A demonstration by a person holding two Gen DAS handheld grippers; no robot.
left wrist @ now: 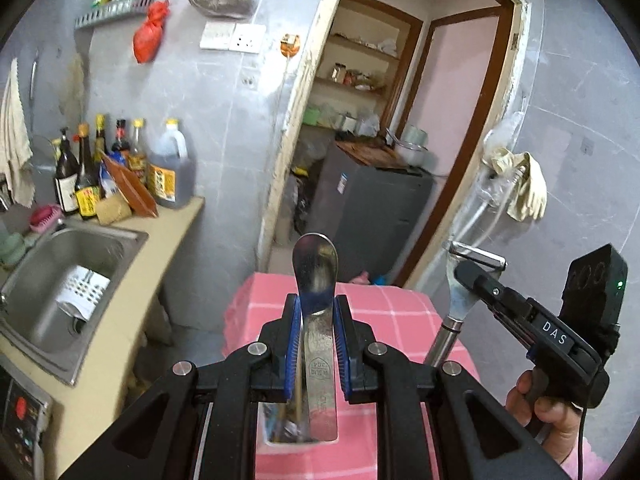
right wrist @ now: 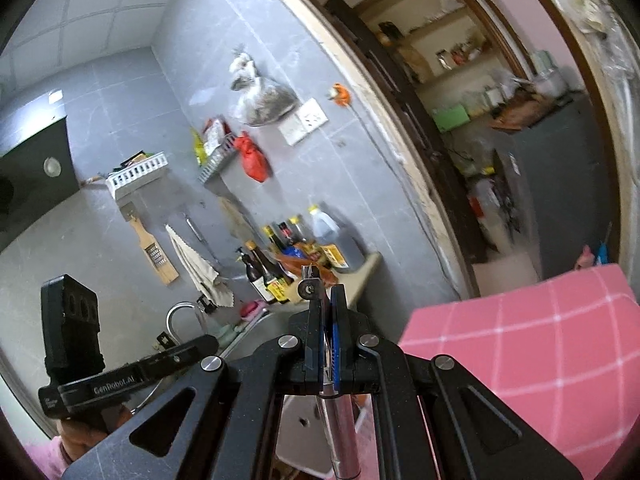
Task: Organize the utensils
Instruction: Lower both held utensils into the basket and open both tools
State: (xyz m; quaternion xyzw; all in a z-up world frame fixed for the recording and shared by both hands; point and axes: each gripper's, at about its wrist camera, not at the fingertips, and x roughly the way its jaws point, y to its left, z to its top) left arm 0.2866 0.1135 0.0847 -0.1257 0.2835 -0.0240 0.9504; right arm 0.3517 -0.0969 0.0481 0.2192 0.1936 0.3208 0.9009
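Note:
My left gripper (left wrist: 316, 310) is shut on a steel spoon (left wrist: 315, 268), its blue pads pressing the handle and the bowl pointing up. Below it stands a white utensil holder (left wrist: 298, 438) with several utensils inside, on the pink checked tablecloth (left wrist: 400, 312). In a person's hand at the right, my right gripper (left wrist: 474, 276) is shut on a metal peeler (left wrist: 460, 300), head up and handle hanging down. In the right wrist view, my right gripper (right wrist: 326, 300) clamps the peeler (right wrist: 344, 428) edge-on, above the white holder (right wrist: 300, 436). The left gripper (right wrist: 200, 346) shows at the lower left.
A steel sink (left wrist: 48, 312) holds a white perforated basket (left wrist: 82, 288). Sauce bottles (left wrist: 120, 168) crowd the counter behind it, under a wall rack (left wrist: 116, 8). Beyond the table, a doorway opens on a grey fridge (left wrist: 372, 208). Gloves (left wrist: 520, 184) hang on the right wall.

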